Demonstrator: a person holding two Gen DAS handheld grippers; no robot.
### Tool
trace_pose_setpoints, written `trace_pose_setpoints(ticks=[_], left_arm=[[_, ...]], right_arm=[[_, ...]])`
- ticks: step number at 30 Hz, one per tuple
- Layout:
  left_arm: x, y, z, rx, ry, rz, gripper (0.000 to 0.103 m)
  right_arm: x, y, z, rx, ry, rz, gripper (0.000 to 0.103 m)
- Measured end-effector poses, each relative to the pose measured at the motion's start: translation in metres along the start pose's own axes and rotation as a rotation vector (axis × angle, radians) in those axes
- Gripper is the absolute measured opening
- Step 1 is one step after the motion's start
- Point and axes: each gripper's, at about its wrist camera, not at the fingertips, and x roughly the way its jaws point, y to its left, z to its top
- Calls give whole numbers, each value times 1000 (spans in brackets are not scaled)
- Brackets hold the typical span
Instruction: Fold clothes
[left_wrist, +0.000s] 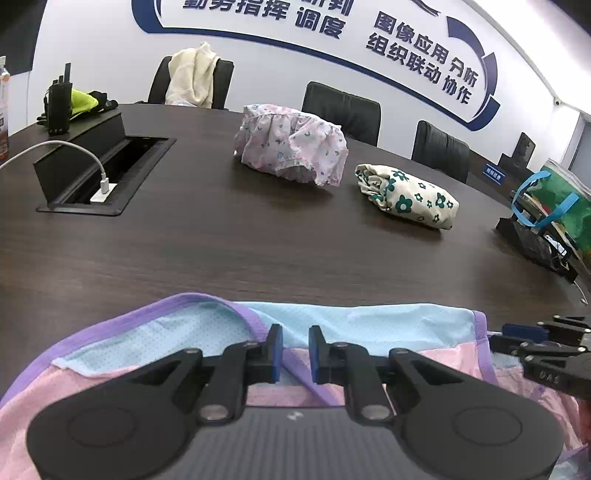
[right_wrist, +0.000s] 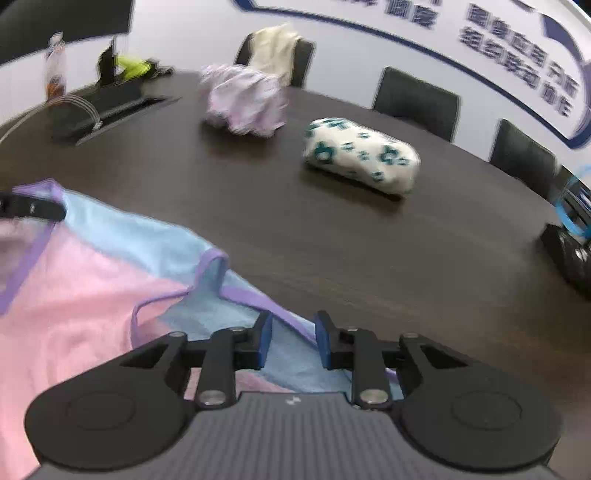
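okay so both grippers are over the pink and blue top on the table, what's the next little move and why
Probably close the left gripper on the purple trim beneath it. Its jaws stand open with the neckline edge of the pink and blue top running between them, so nothing is held yet. The right gripper is also open, over the blue part near another purple edge, and could pinch there next.

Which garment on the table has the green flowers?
The rolled white bundle, rightmost of the two far ones. The pink ruffled bundle has tiny blue sprigs; the near pink-blue garment is plain.
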Motion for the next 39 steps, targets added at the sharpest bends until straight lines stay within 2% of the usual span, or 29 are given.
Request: trace_pose_setpoints(ticks=[3,5,8,10,11,14,16,17,18,19,20,24,26,27,29,32,35,39], left_arm=[[0,2,-2,-3,-17,3,13],[0,1,-3,2,-22,9,13],[0,-1,-5,22,-33,21,13],[0,-3,-6,39,-41,33,13],[0,-4,-7,48,-44,40,13],[1,-6,-8,69,-51,64,14],[1,-5,-9,66,-50,72,15],[1,-4,-8,58,-47,70,17],[2,-2,-8,52,-45,67,17],[1,-2,-7,49,-44,65,17],[1,-2,-7,49,-43,66,17],[1,-3,-8,60,-48,72,18],[1,-1,-8,45,-49,63,18],[1,0,-8,41,-50,60,18],[1,-2,-9,46,-51,61,18],[1,-4,-10,59,-52,61,19],[1,-6,-10,71,-54,63,19],[2,-3,-11,62,-56,54,19]], right_arm=[[1,6,7,-68,-6,47,32],[6,4,12,-60,2,63,32],[14,0,20,-47,12,85,2],[19,-4,24,-27,16,90,1],[21,-10,25,11,7,60,1],[27,-26,24,119,-27,-28,3],[22,-27,21,118,-25,-11,4],[16,-25,20,98,-32,25,10],[9,-21,19,64,-43,83,29],[6,-16,18,31,-46,122,40],[5,-11,18,-3,-56,137,47],[13,15,16,-166,-53,125,46],[18,19,19,-164,-62,128,42],[21,19,22,-146,-65,118,30],[30,14,26,-95,-56,55,18],[39,2,29,-43,-58,-31,21],[40,-2,29,-29,-68,-32,40],[35,-8,31,-23,-65,-19,40]])
